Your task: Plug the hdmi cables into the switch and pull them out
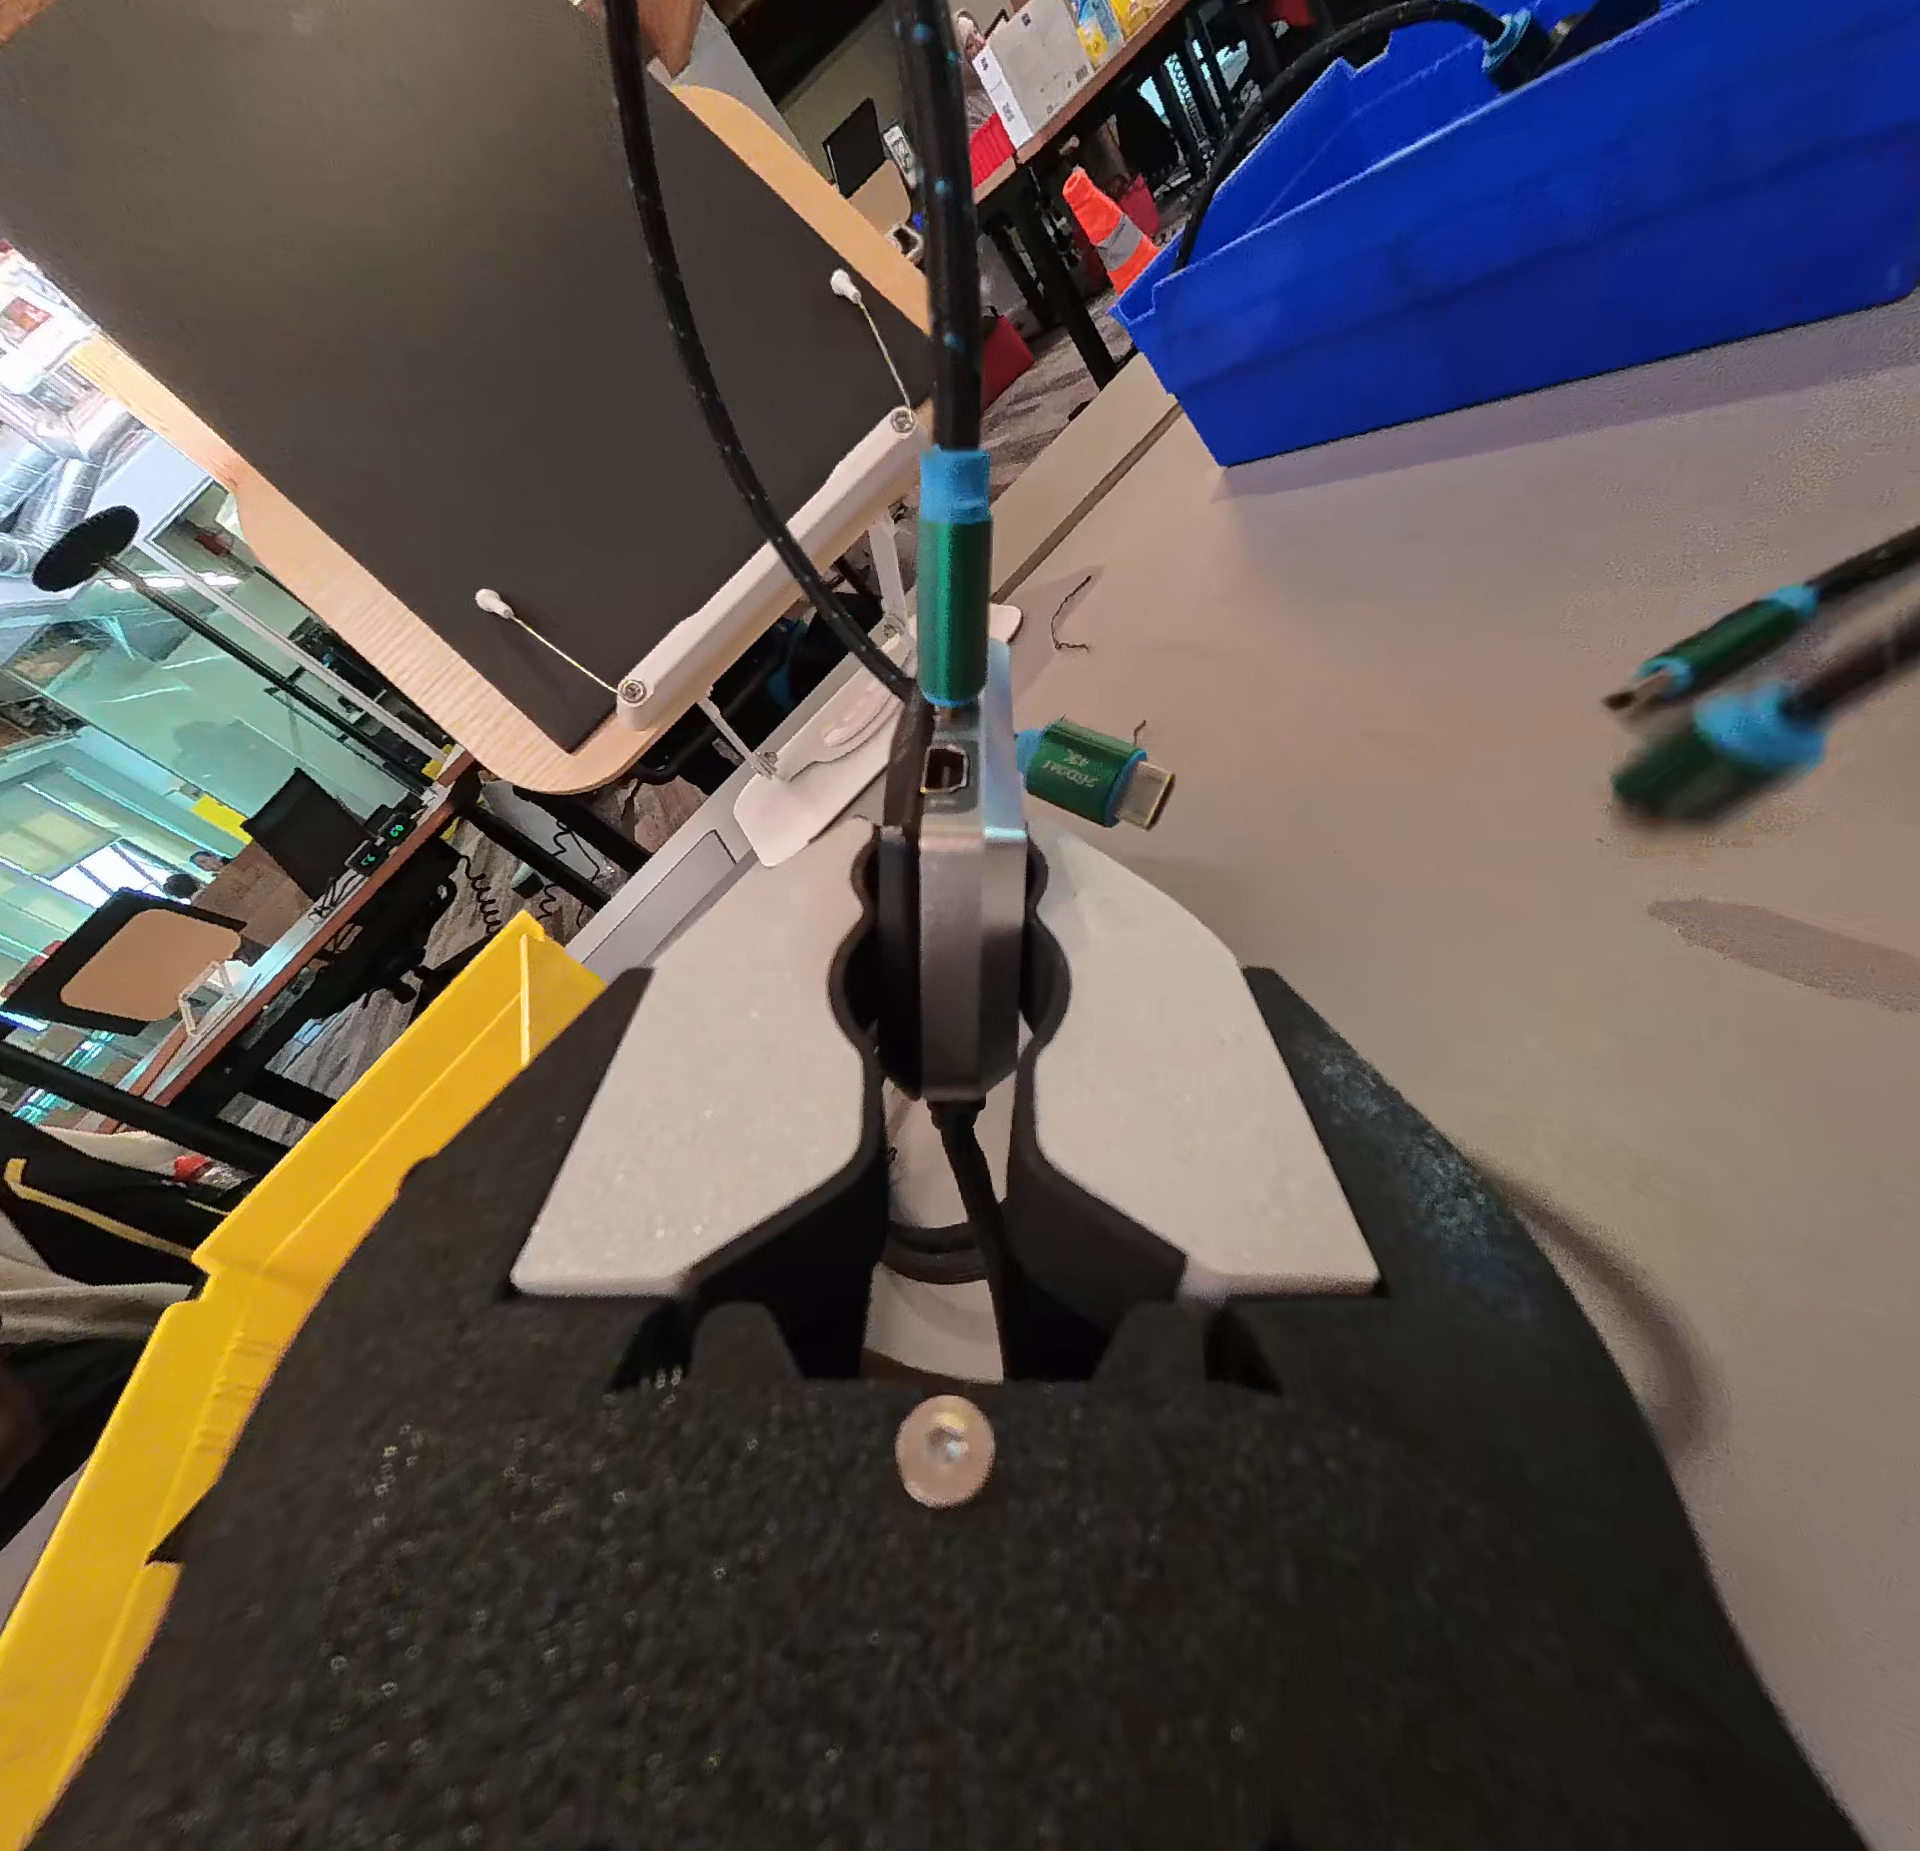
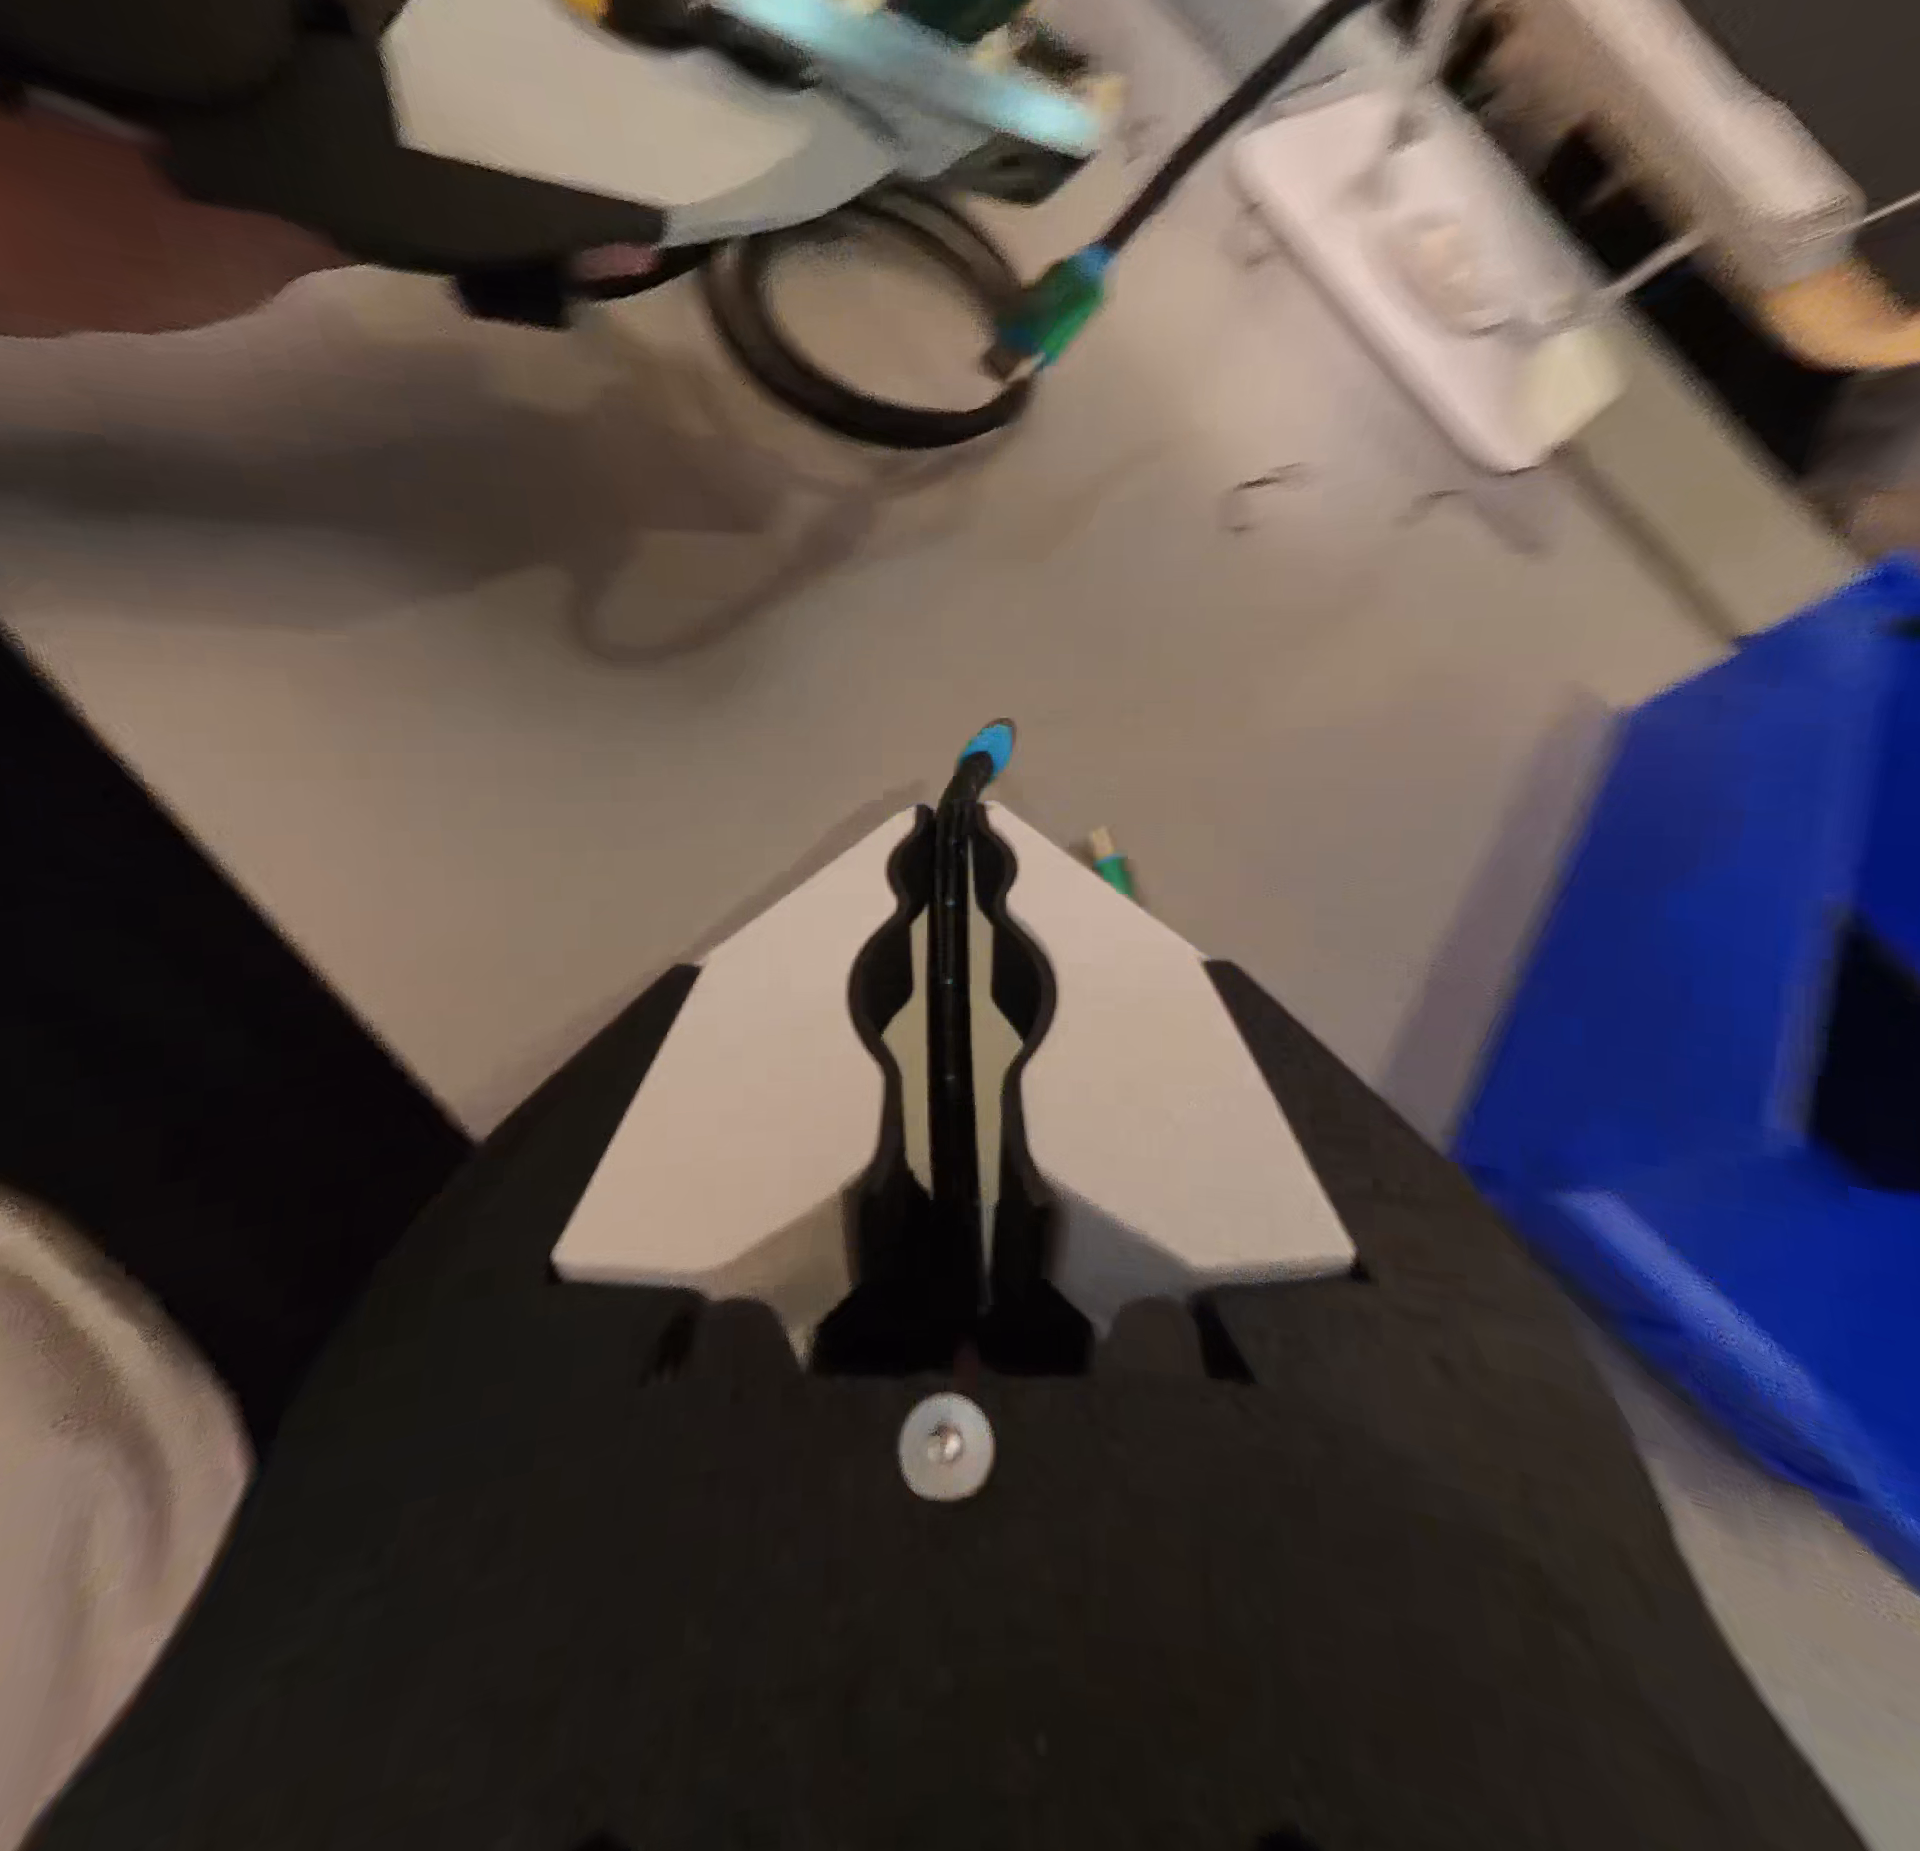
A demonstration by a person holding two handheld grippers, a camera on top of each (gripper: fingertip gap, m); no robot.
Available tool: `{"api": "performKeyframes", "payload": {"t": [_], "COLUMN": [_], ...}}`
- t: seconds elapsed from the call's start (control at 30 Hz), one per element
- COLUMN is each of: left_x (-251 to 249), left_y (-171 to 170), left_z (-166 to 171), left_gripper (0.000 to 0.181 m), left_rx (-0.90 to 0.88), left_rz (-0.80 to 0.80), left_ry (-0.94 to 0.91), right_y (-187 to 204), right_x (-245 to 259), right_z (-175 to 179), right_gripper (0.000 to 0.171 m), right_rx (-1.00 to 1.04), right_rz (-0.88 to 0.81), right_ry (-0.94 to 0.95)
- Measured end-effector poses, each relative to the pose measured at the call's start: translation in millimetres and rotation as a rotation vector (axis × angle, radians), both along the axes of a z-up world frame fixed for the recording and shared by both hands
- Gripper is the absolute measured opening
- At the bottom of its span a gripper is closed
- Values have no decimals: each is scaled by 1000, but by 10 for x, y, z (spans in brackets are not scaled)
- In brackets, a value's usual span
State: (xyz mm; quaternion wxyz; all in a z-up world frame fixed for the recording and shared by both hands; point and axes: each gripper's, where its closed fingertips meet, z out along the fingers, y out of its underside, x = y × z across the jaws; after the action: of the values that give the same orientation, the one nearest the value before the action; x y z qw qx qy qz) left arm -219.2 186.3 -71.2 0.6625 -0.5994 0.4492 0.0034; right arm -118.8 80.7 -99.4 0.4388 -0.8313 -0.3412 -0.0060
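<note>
The left gripper (image 1: 951, 928) is clenched on the slim grey HDMI switch (image 1: 961, 866), held edge-up above the table (image 1: 1455, 1074), with one green-shelled plug (image 1: 954, 606) seated in its top and an empty port (image 1: 943, 771) facing the camera. The right gripper (image 2: 954, 866) pinches a black braided cable (image 2: 951, 1022) just behind its blue strain relief (image 2: 987, 743). The cable looks limp, so a hold on the rigid metal shell would probably steer the plug better; the switch seems light and smooth-sided.

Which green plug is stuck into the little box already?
The upright green plug, pushed into the top of the grey switch held by the left gripper. The other green plugs lie loose on the table.
</note>
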Motion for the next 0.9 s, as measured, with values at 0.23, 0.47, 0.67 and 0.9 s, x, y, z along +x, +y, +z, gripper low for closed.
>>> {"api": "performKeyframes", "payload": {"t": [0.23,0.47,0.67,0.9], "left_x": [-14,35,69,63], "left_y": [-1,-9,-9,-20], "left_z": [-53,-124,-167,-184], "left_gripper": [21,21,21,21], "left_rx": [-21,-36,-45,-47], "left_rz": [-8,-27,-34,-37], "left_ry": [14,45,62,74], "right_y": [-264,-350,-71,48], "right_x": [-287,-21,-99,-48], "right_z": [-784,-919,-627,-838], "right_gripper": [8,9,33,33], "right_rx": [-348,-494,-443,-268], "right_rz": [137,127,-102,-336], "right_ry": [27,121,520,312]}}
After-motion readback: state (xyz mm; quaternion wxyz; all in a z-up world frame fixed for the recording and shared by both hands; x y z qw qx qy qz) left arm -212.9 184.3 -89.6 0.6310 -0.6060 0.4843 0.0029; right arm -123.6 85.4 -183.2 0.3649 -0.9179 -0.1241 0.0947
